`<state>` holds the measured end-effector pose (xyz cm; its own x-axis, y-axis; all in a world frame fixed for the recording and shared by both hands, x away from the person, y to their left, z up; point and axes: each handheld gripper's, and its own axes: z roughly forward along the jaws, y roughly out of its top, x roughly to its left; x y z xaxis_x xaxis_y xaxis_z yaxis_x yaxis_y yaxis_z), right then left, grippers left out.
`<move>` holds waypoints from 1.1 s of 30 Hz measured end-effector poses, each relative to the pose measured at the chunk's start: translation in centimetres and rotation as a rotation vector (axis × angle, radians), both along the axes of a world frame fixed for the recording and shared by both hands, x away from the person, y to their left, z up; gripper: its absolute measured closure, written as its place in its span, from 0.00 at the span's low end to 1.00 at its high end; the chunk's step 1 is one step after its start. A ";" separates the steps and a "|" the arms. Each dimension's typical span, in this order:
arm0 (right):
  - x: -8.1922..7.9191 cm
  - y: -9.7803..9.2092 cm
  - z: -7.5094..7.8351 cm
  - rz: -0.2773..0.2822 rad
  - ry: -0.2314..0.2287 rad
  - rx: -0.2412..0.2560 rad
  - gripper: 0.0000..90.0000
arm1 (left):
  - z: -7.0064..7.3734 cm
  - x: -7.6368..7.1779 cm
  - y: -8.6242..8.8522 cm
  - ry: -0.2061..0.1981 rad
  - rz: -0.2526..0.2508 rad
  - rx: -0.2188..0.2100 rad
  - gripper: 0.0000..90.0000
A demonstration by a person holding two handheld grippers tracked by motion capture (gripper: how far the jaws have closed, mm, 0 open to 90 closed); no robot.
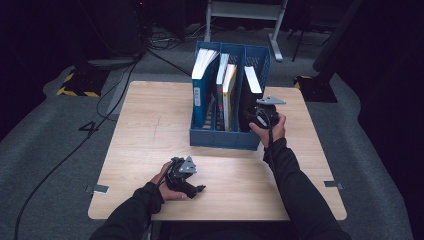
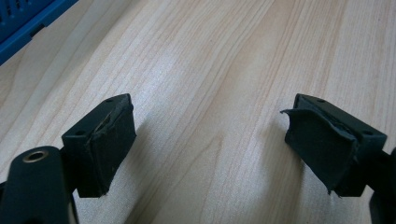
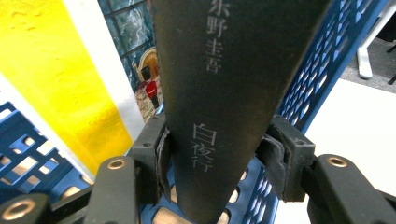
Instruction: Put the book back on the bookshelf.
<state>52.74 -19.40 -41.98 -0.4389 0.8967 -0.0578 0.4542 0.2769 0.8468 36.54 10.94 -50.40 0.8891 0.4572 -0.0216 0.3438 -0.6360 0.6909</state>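
A blue file rack (image 1: 224,137) stands on the wooden table (image 1: 145,125) with several books upright in its slots. In the rightmost slot leans a black book (image 1: 248,100) with pale characters on its spine (image 3: 219,93). My right gripper (image 1: 260,117) is shut on that spine, its pads (image 3: 273,161) pressed against both sides low on the book. A yellow and white book (image 3: 60,88) stands in the slot beside it. My left gripper (image 1: 182,175) rests near the table's front edge, jaws wide apart over bare wood (image 2: 210,154) with nothing between them.
A blue book (image 1: 202,82) and thinner books fill the rack's left and middle slots. A corner of the rack (image 2: 28,23) shows in the left gripper view. Cables and stand feet lie on the grey floor (image 1: 65,145) around the table.
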 end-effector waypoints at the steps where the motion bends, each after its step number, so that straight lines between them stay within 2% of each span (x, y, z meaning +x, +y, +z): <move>1: 0.1 0.0 0.0 -0.001 0.000 0.001 0.53 | 0.0 0.0 0.0 0.000 -0.001 0.000 0.17; 9: 1.0 0.3 0.0 -0.016 0.005 -0.004 0.52 | 0.0 0.0 0.0 0.000 -0.002 0.000 0.17; 18: 0.8 0.0 0.1 -0.004 0.021 0.002 0.53 | 0.0 0.0 0.0 0.000 -0.002 0.000 0.17; 24: 0.1 -0.2 0.5 0.022 0.017 -0.033 0.53 | 0.0 0.0 0.0 0.000 -0.002 0.000 0.17; 33: -1.0 -0.8 1.4 0.084 0.027 -0.090 0.46 | 0.0 0.0 0.0 0.000 -0.002 0.002 0.17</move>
<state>51.70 -20.16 -40.60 -0.5145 0.8485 -0.1235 0.4485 0.3891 0.8047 36.55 10.94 -50.40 0.8902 0.4550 -0.0204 0.3420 -0.6381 0.6898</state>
